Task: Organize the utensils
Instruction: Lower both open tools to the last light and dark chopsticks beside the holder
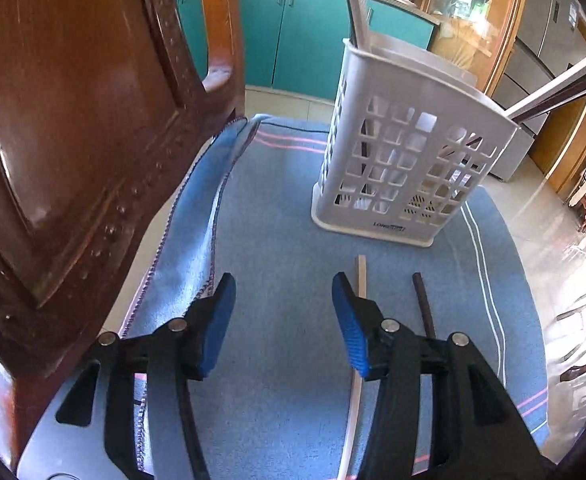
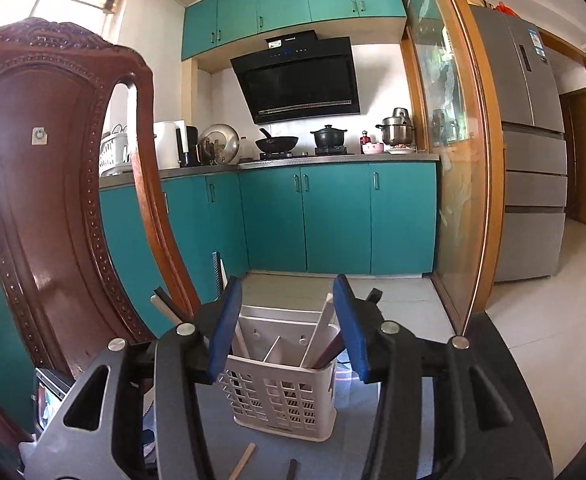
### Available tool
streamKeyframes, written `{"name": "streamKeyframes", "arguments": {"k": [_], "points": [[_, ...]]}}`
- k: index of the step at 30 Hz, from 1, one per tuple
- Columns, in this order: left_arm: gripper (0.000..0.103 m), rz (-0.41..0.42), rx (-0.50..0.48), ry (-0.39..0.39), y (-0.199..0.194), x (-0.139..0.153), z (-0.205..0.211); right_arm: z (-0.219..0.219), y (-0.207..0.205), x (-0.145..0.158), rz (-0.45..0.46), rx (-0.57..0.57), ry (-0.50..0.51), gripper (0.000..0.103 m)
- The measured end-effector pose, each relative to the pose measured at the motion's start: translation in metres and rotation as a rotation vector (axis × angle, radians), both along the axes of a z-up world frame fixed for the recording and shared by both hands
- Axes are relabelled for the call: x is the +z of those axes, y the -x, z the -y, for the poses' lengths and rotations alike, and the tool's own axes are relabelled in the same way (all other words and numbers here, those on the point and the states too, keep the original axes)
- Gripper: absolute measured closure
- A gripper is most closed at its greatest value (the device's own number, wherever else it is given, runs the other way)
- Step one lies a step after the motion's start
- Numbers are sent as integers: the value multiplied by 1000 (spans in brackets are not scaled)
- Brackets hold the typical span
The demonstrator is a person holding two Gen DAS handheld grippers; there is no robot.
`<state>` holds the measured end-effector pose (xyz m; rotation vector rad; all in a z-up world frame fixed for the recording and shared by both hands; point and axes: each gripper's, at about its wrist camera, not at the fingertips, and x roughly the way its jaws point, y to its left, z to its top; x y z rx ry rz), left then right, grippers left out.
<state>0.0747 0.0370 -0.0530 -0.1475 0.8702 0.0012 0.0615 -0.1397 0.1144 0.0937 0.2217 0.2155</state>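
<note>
**A:** So where's everything relative to the white utensil basket (image 1: 405,160)?

**B:** Basket's upright on the blue cloth (image 1: 277,240), chopsticks already poking out of its compartments. On the cloth just in front of it lie two loose ones: a pale chopstick (image 1: 361,276) and a dark chopstick (image 1: 423,304), side by side, apart from each other.

**A:** And the grippers?

**B:** Left gripper (image 1: 283,304) hangs over the cloth in front of the basket, fingers spread about halfway, nothing between them. The pale chopstick seems to run under its right-hand finger, hard to say if they touch. Right gripper (image 2: 287,320) faces the basket from the near side, jaws parted and empty. Wooden chair (image 1: 73,140) stands left of the basket.
</note>
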Motion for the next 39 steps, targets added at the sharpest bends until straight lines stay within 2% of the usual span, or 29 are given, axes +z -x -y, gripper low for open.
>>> {"name": "streamKeyframes", "arguments": {"k": [10,13,14,17,19,21,25,33,35,39], "points": [[48,-37,-31,-27,-5,-13,15,20,21,2,26,-21,-45,52],[48,-51,-30,-51,-6,-17,17,24,34,-15,-37,-8,-19,51],[48,-55,-20,-55,-6,-18,15,23,33,-24,-75,-11,5,51],[48,-73,3,-58,-10,-22,11,23,11,-71,-297,-5,48,51],[47,-83,8,-63,-10,-24,11,24,-17,-108,-518,12,21,51],[44,-87,6,-66,-10,-26,11,21,-31,-135,-654,0,26,51],[41,-91,-1,-77,-10,-26,13,5,-39,-164,-774,-13,108,51],[33,-105,24,-91,-14,-28,4,-36,-37,-186,-817,32,246,51],[31,-105,25,-92,-15,-28,3,-43,-35,-188,-800,21,283,51],[29,-106,22,-92,-17,-28,3,-47,-31,-190,-798,19,284,51]]}}
